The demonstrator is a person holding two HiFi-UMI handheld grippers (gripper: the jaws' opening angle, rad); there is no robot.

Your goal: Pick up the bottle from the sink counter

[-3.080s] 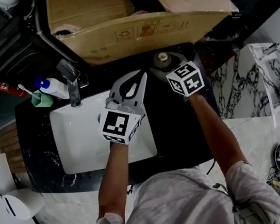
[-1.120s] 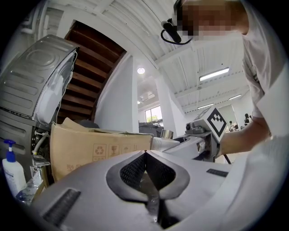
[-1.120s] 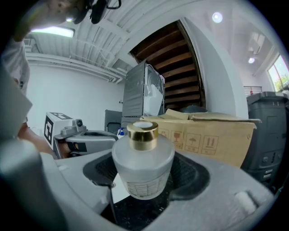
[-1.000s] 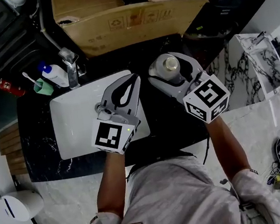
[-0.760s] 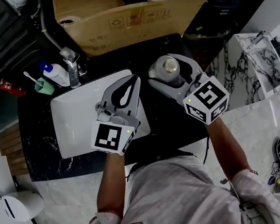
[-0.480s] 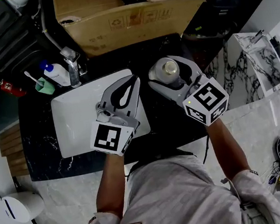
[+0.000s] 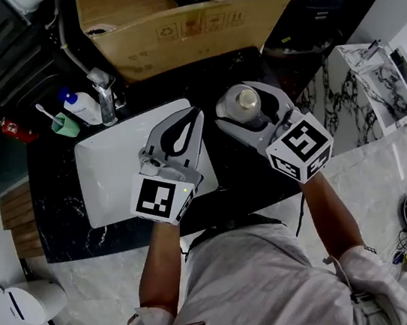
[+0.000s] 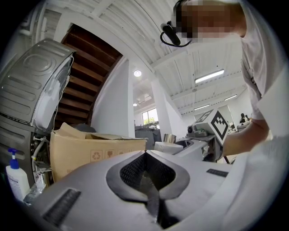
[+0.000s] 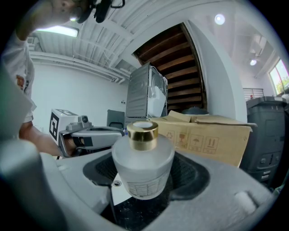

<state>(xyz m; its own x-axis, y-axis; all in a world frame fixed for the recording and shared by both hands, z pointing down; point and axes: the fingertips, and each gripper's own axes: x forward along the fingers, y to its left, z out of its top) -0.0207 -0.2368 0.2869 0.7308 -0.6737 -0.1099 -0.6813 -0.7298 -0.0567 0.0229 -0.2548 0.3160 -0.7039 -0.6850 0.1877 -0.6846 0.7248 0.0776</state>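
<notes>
The bottle (image 7: 244, 103) is squat, frosted glass with a gold cap. My right gripper (image 7: 242, 99) is shut on it, one jaw on each side of its body, above the black counter (image 7: 60, 217) right of the sink. In the right gripper view the bottle (image 9: 143, 164) stands upright between the pads of my right gripper (image 9: 144, 182), with dark marble showing under it. My left gripper (image 7: 196, 112) hovers over the sink's right part, its jaws shut on nothing. In the left gripper view the tips of the left gripper (image 8: 145, 152) meet.
A white sink basin (image 7: 106, 172) is set in the counter, with a faucet (image 7: 105, 97) at its back. Behind stand a white pump bottle (image 7: 77, 105), a green cup (image 7: 65, 125) with a toothbrush and a big cardboard box (image 7: 182, 17).
Since three seconds ago my right gripper has come nearer to me with the bottle in it. Over the last second both grippers have hardly moved.
</notes>
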